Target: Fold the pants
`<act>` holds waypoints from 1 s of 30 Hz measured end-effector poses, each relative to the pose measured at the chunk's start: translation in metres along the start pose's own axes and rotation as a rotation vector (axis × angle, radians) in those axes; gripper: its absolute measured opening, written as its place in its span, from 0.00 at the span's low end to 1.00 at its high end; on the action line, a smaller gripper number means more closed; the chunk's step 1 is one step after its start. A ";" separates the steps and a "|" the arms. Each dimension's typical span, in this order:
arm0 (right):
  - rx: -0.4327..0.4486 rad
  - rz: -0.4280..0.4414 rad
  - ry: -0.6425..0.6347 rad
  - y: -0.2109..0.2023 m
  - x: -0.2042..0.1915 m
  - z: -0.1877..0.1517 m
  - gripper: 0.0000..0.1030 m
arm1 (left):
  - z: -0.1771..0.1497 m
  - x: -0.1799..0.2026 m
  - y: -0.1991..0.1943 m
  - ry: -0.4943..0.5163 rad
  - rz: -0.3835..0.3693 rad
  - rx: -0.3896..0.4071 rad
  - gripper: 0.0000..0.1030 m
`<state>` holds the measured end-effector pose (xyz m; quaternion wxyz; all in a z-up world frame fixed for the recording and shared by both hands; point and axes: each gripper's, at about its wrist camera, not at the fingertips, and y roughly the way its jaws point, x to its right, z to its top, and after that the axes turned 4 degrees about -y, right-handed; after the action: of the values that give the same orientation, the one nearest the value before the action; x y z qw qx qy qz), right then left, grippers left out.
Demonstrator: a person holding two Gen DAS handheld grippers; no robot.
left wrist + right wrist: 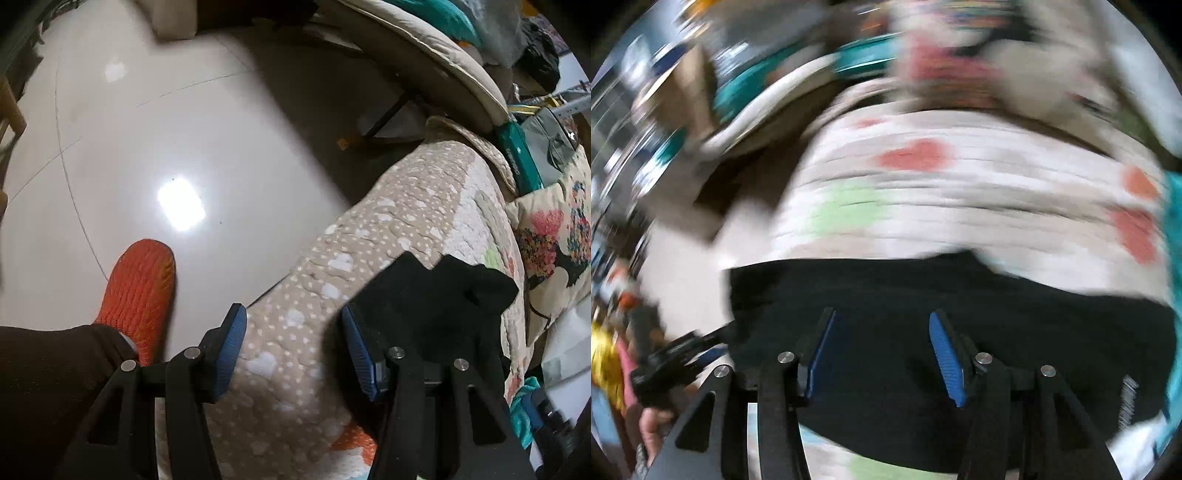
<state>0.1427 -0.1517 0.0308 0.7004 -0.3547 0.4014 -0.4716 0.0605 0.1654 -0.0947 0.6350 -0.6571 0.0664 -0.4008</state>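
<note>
We are hovering both tools, jaws parted and empty, over black pants (923,295) lying on a quilted sofa cover (369,240), the left tool (293,332) alone showing glossy tiled floor (147,129), the right tool (882,332) only blur.

No legible text. Teal box (517,155) carries white lettering, too small and tilted to read. Black pants (923,295) bear a white printed mark at right, smeared by blur.
</note>
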 end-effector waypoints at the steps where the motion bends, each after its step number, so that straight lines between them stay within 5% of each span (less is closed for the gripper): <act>1: -0.029 0.055 -0.039 0.013 -0.023 0.008 0.54 | 0.001 -0.005 0.000 -0.022 -0.007 -0.016 0.51; 6: -0.179 0.313 -0.104 0.076 -0.107 0.033 0.54 | 0.005 -0.025 -0.002 -0.132 -0.078 -0.092 0.51; 12: -0.377 0.279 0.034 0.175 -0.128 0.052 0.62 | 0.011 -0.026 -0.010 -0.160 -0.111 -0.071 0.51; 18: -0.288 0.423 0.040 0.150 -0.124 0.083 0.66 | 0.010 -0.026 -0.006 -0.153 -0.108 -0.075 0.52; 21: -0.255 0.315 -0.050 0.137 -0.128 0.088 0.66 | 0.004 -0.014 -0.002 -0.102 -0.098 -0.054 0.52; 30: -0.366 0.049 -0.403 0.175 -0.176 0.065 0.66 | -0.005 -0.001 0.009 -0.041 -0.108 -0.002 0.61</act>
<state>0.2258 0.0755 -0.0546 0.7017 -0.5522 0.3410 -0.2940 0.0608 0.1600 -0.1039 0.6132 -0.6682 0.0181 -0.4209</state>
